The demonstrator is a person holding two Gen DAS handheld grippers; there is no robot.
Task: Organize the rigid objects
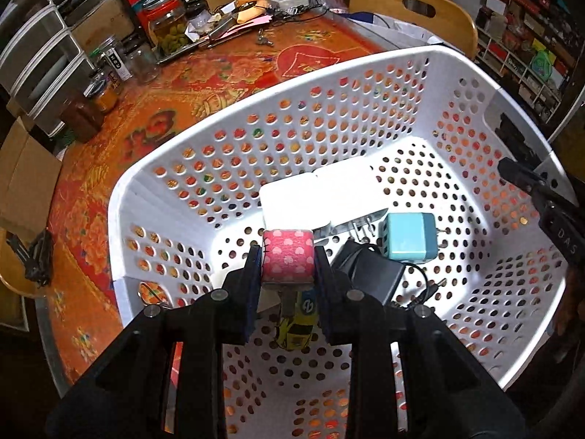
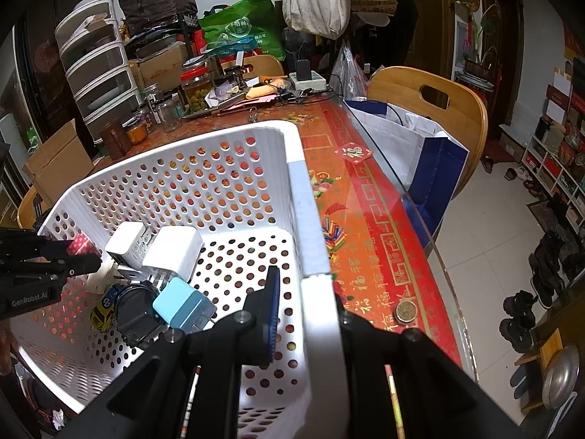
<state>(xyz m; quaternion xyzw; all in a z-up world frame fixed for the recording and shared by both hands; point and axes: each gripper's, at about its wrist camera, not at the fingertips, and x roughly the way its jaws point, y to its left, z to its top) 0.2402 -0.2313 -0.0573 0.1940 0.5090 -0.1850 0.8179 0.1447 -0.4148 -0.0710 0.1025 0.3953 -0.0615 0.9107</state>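
Observation:
My left gripper (image 1: 288, 261) is shut on a pink roll of tape with white hearts (image 1: 288, 259) and holds it above the floor of a white perforated basket (image 1: 182, 168). In the basket lie two white chargers (image 1: 292, 197), a light blue charger (image 1: 411, 237), a black adapter with its cable (image 1: 373, 274) and a yellow toy car (image 1: 298, 325). My right gripper (image 2: 307, 289) straddles the basket's right rim (image 2: 310, 226), one finger inside, one outside, gripping the wall. The pink roll (image 2: 81, 244) also shows in the right wrist view.
The basket stands on a table with a red-orange patterned cloth (image 1: 226, 69). Jars (image 1: 170, 29), papers and cables crowd its far end. A coin (image 2: 406, 311) and coloured sticks (image 2: 334, 236) lie right of the basket. Wooden chairs (image 2: 435, 106) stand beyond the table edge.

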